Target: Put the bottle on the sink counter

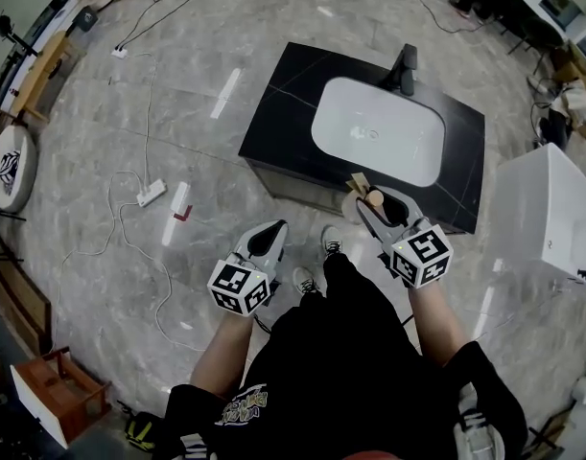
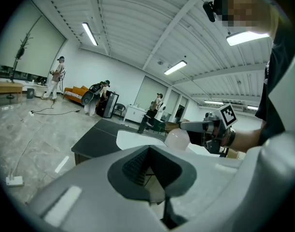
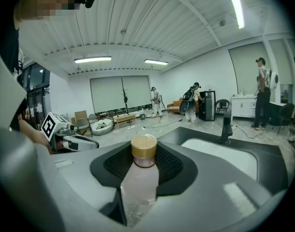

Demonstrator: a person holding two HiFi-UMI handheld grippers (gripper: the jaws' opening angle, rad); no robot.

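The bottle (image 3: 140,182) is pale and translucent with a tan cap, and it stands upright between the jaws of my right gripper (image 3: 145,151), which is shut on it. In the head view that gripper (image 1: 377,201) hangs just in front of the near edge of the black sink counter (image 1: 283,103), with the bottle's cap (image 1: 375,198) showing between its jaws. The counter has a white basin (image 1: 379,130) and a dark faucet (image 1: 403,70). My left gripper (image 1: 269,232) is lower left, over the floor, shut and empty. The left gripper view shows the right gripper (image 2: 186,125) and bottle (image 2: 177,139).
A white cabinet (image 1: 542,209) stands right of the counter. A power strip (image 1: 151,194) and cables lie on the marble floor at the left, and a wooden crate (image 1: 58,391) is at the lower left. Several people stand far back in the room (image 3: 260,93).
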